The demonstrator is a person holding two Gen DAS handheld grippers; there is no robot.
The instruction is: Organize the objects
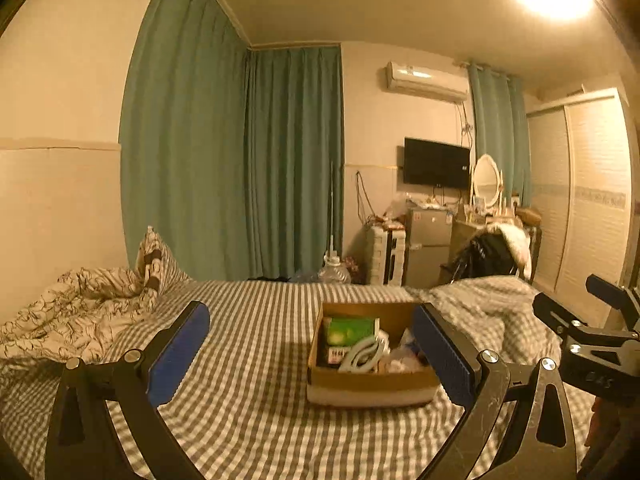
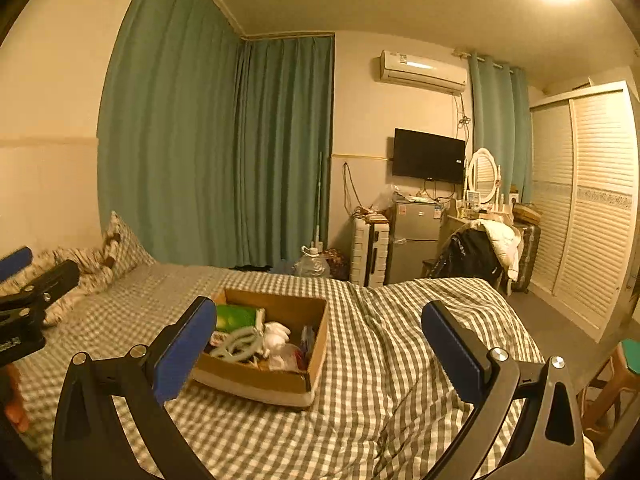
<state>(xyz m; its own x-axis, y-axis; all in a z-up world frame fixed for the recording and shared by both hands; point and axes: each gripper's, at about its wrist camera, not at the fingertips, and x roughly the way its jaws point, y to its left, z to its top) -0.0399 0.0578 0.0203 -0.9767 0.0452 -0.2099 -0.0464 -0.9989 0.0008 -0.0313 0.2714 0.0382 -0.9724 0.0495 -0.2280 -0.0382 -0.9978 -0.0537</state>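
An open cardboard box point(image 1: 370, 384) sits on the checked bed; it also shows in the right wrist view point(image 2: 256, 378). Inside are a green packet point(image 1: 350, 330) point(image 2: 236, 317), a pale looped cable point(image 1: 362, 354) point(image 2: 238, 345), white plastic bits point(image 2: 278, 336) and other small items. My left gripper point(image 1: 310, 354) is open and empty, held above the bed in front of the box, its right pad beside the box's right wall. My right gripper point(image 2: 318, 350) is open and empty, its left pad in front of the box's left side. Each gripper shows at the edge of the other's view.
The grey checked bedsheet point(image 1: 240, 400) covers the bed, with a rumpled patterned quilt point(image 1: 76, 312) and pillow at the left. Beyond the bed stand a water jug point(image 1: 334, 272), a suitcase, a small fridge point(image 2: 414, 240), a dresser and a louvred wardrobe point(image 2: 592, 208). A stool point(image 2: 616, 384) stands at right.
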